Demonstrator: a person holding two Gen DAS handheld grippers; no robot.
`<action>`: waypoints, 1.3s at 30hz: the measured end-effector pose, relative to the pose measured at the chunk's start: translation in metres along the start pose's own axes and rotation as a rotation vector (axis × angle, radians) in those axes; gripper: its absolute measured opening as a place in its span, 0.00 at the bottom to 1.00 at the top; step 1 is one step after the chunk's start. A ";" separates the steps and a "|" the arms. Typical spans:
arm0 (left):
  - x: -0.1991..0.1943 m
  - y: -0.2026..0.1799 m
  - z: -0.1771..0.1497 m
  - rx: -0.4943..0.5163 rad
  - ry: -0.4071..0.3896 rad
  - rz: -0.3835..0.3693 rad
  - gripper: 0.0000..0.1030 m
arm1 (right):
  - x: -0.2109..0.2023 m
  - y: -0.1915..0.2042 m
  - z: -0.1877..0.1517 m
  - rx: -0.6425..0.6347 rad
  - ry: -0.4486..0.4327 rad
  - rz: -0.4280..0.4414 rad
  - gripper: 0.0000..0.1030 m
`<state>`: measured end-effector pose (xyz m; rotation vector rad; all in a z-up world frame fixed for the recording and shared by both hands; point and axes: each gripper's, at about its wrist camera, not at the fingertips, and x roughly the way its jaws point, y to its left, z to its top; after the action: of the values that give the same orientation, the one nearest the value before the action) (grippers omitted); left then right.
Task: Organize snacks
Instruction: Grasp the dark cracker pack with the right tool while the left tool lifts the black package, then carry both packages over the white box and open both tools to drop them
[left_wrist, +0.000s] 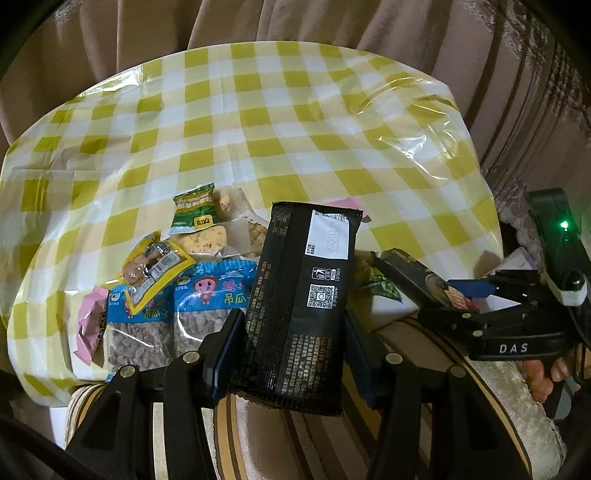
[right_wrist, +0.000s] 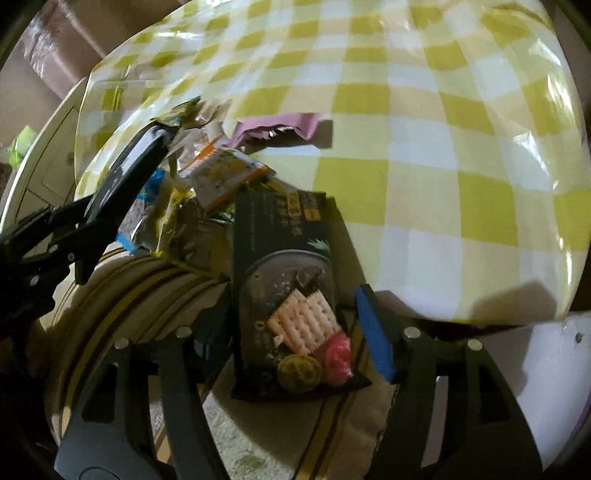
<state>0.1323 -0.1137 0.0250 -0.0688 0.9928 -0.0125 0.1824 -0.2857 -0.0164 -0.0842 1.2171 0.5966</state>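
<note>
— What have you got in the left gripper (left_wrist: 293, 345)?

— I have a black snack packet (left_wrist: 301, 291) clamped between its two fingers, back side toward my camera, with the white date label and a square code showing. It stands nearly upright, above the near edge of the table.

— And the right gripper (right_wrist: 295, 328)?

— A second dark packet, the cracker pack (right_wrist: 286, 295), lies between its fingers. The blue pad on the right finger stands a little apart from the pack and the left side is in shadow, so I cannot tell whether it is gripped. In my left view I see that gripper (left_wrist: 448, 291) reaching in from the right, its tips at the same pack (left_wrist: 417, 282).

— Where are the other snacks?

— Piled at the near left of the table: two blue bags of seeds (left_wrist: 170, 317), a yellow packet (left_wrist: 155, 267) lying across them, a green packet (left_wrist: 194, 210) farther back, and a pink wrapper (left_wrist: 88, 325) at the left edge. Everything sits on the yellow checked tablecloth (left_wrist: 258, 122). A striped cushion (left_wrist: 325, 439) lies just beneath both grippers, and brown curtains (left_wrist: 221, 22) hang behind the table.
</note>
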 end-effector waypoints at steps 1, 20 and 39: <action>0.000 0.000 0.000 -0.002 0.001 -0.002 0.52 | 0.001 0.000 0.000 -0.006 0.000 0.006 0.64; 0.002 -0.079 0.015 0.237 0.008 -0.122 0.52 | -0.070 -0.058 -0.056 0.185 -0.153 -0.075 0.53; 0.098 -0.305 0.009 0.779 0.368 -0.406 0.52 | -0.060 -0.175 -0.168 0.580 -0.038 -0.197 0.53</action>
<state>0.1994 -0.4218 -0.0322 0.4627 1.2661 -0.8025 0.1087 -0.5190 -0.0677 0.2916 1.2855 0.0592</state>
